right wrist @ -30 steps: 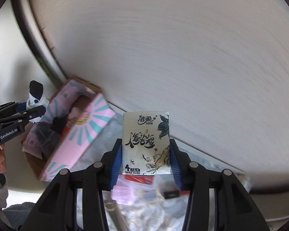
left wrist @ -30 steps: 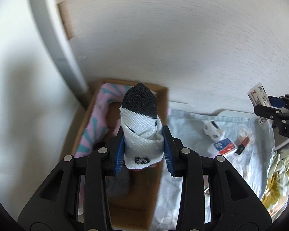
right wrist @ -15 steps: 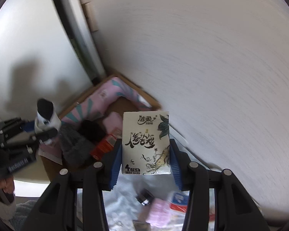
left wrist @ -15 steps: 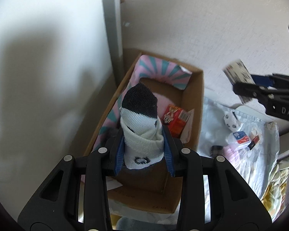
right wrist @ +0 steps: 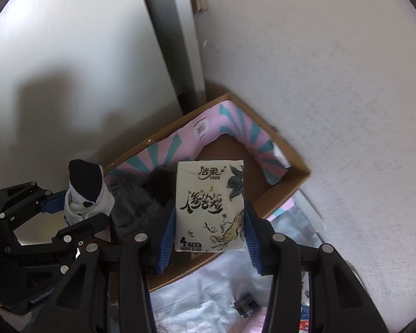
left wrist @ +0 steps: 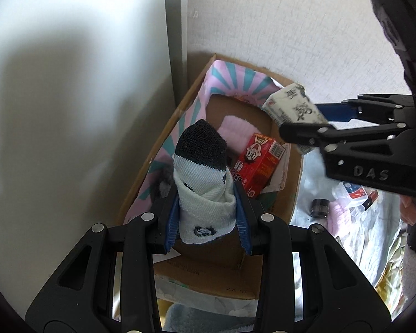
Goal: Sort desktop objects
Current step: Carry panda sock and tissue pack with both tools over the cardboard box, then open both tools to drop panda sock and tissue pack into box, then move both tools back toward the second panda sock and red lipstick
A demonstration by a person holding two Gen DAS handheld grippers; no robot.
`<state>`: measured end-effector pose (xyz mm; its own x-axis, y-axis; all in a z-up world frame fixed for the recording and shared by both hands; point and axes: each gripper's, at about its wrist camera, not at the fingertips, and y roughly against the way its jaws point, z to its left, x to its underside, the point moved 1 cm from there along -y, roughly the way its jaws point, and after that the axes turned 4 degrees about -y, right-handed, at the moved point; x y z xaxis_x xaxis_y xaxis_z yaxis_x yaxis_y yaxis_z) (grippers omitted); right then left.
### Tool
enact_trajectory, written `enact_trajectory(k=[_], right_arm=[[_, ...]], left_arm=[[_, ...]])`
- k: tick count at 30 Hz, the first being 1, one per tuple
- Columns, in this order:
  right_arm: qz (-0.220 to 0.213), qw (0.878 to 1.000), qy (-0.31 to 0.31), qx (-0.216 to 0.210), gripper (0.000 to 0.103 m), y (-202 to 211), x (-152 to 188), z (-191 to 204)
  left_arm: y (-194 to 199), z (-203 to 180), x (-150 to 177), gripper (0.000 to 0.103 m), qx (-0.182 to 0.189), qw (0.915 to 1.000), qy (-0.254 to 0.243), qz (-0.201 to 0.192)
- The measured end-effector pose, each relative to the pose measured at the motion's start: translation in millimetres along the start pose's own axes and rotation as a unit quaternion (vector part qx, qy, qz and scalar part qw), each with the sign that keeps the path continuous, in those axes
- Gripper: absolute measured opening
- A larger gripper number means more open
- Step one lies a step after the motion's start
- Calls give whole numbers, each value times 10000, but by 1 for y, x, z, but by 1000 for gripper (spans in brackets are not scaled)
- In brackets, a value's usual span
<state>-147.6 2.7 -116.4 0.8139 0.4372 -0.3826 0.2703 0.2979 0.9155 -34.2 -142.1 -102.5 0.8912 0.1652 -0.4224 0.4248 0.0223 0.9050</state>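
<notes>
Since the earlier frames, both grippers have swung from the cloth-covered desktop to a position above the open brown cardboard box (left wrist: 277, 252), which now fills the centre of each view. Left gripper (left wrist: 207, 216): clenched on a rolled white sock with a black toe (left wrist: 201, 183), held upright by its cuff end so the toe points forward over the box mouth. Right gripper (right wrist: 206, 231): clamped across the flat sides of a cream paper-tissue packet printed with black calligraphy (right wrist: 209, 205), held face-up above the box's near corner; in the left wrist view the same packet (left wrist: 294, 108) hangs over the far right rim. Both items are thus carried, not yet deposited, and their position over the opening suggests the box is the sorting destination.

Box contents: a pink and teal striped liner or flap (left wrist: 235, 83) along the inner walls, a red printed carton with a cartoon face (left wrist: 259, 163), a pale pink soft item (left wrist: 235, 130), and a dark grey fuzzy item (right wrist: 136, 208), possibly a hat, though the view is too dim to say.

Box placement: pushed into the corner between a white wall (right wrist: 332, 83) and a grey upright post (left wrist: 176, 27). Beside it, on the pale patterned cloth (left wrist: 360, 238), lie unsorted items, including a small dark cylindrical cap (left wrist: 320, 208).
</notes>
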Motion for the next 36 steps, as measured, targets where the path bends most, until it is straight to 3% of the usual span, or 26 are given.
enact_trajectory(k=[13, 14, 17, 18, 21, 23, 25, 28, 36], right_arm=[[340, 9993, 53, -135, 42, -22, 2, 4], [357, 9992, 59, -146, 42, -22, 1, 4], [497, 9986, 61, -194, 43, -29, 0, 6], [585, 9980, 52, -238, 44, -34, 0, 6], [831, 9962, -30, -264, 60, -46, 2, 3], [750, 9971, -101, -77, 89, -49, 2, -2], [481, 9987, -189, 17, 103, -44, 2, -9], [412, 9980, -459, -166, 103, -39, 2, -19], [117, 9983, -568, -15, 103, -29, 3, -29]], left_arm=[[-12, 0, -3, 33, -70, 9999, 3, 103], [-11, 1, -3, 40, -47, 10000, 44, 67], [-9, 2, -4, 97, 32, 9998, 173, 44], [-9, 3, -4, 101, -239, 9995, 189, 77], [-11, 7, -4, 102, -283, 9994, 161, 125], [-11, 10, -4, 103, -280, 9994, 175, 125], [-10, 10, -4, 103, -329, 9992, 170, 116], [-10, 7, -5, 103, -504, 9987, 15, 125], [-10, -1, -11, 103, -616, 9979, -180, -6]])
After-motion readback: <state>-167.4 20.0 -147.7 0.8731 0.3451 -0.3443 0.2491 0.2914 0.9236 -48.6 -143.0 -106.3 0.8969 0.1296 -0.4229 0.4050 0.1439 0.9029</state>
